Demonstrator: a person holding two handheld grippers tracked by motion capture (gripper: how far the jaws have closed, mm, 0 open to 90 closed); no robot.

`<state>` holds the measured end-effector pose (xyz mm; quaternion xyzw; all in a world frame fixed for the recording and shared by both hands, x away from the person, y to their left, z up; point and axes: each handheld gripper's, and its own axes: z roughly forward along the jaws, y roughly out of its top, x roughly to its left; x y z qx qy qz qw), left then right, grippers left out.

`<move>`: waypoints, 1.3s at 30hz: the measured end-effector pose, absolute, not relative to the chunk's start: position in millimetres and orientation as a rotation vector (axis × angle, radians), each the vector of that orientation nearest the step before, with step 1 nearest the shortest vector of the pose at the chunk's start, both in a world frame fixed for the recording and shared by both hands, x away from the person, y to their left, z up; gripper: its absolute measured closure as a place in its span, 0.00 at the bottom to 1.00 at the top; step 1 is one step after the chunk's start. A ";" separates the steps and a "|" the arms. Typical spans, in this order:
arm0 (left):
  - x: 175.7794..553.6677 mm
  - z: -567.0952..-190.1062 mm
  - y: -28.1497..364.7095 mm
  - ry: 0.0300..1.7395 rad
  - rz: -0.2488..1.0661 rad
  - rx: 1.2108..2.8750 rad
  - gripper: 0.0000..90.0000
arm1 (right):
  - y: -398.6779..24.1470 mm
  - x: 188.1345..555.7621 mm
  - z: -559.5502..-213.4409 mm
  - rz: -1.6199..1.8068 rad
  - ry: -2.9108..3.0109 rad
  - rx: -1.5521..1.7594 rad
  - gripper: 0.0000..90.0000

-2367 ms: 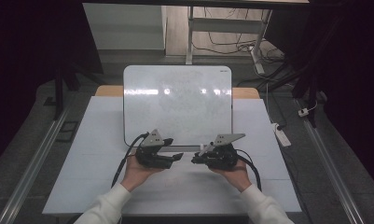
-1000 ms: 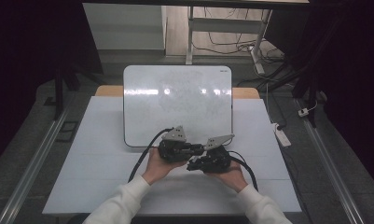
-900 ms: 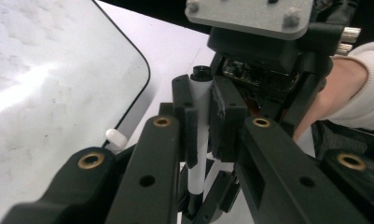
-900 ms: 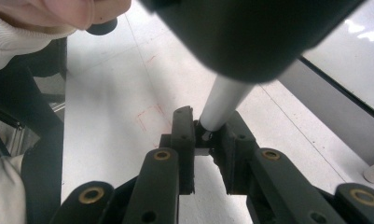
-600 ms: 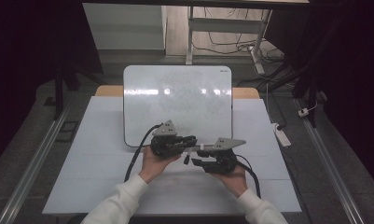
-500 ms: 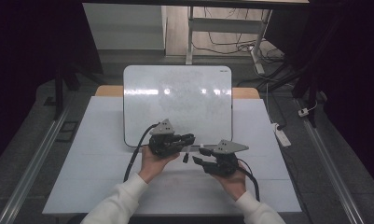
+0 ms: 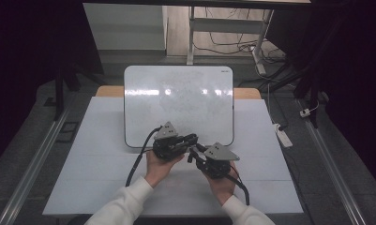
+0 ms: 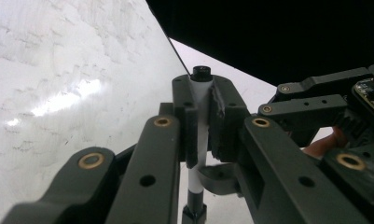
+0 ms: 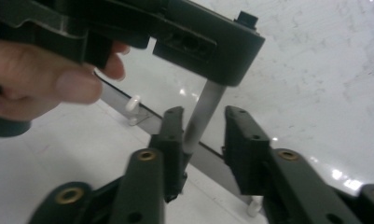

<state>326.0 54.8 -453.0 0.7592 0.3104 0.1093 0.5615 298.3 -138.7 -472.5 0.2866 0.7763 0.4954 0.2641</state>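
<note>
A marker (image 8: 199, 121) with a white barrel and black ends stands upright between my left gripper's (image 8: 202, 93) pads, which are shut on it. In the high view the left gripper (image 7: 190, 139) is at the near edge of the whiteboard (image 7: 178, 98), and my right gripper (image 7: 195, 153) points at it from the right. In the right gripper view, the marker's (image 9: 204, 109) lower barrel runs down between the right gripper's (image 9: 204, 114) jaws. It lies against the left jaw, with a gap to the right one. These jaws have just been closing.
The whiteboard lies flat on the white table (image 7: 96, 154), on small white feet (image 9: 133, 102). The hand (image 9: 49, 79) holding the left gripper is close to the right gripper's jaws. A power strip (image 7: 283, 136) lies on the floor at the right, and metal rails (image 7: 35, 154) flank the table.
The right gripper has drawn a little to the right and toward the person, away from the left one. The left gripper has stayed at the board's near edge with the marker.
</note>
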 end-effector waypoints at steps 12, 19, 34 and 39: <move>320.5 -457.4 48.2 0.765 0.262 1.740 0.90 | -140.5 302.9 -468.2 1.274 2.078 0.782 0.87; 322.2 -458.1 49.7 0.757 0.235 1.732 0.89 | -145.5 305.2 -466.9 1.267 2.087 0.764 0.90; 310.2 -453.2 116.7 0.823 0.347 1.809 0.48 | -178.5 324.7 -439.8 1.329 2.031 0.837 0.90; 293.4 -466.8 151.5 0.892 0.366 1.873 0.43 | -196.6 341.9 -415.2 1.384 1.960 0.890 0.90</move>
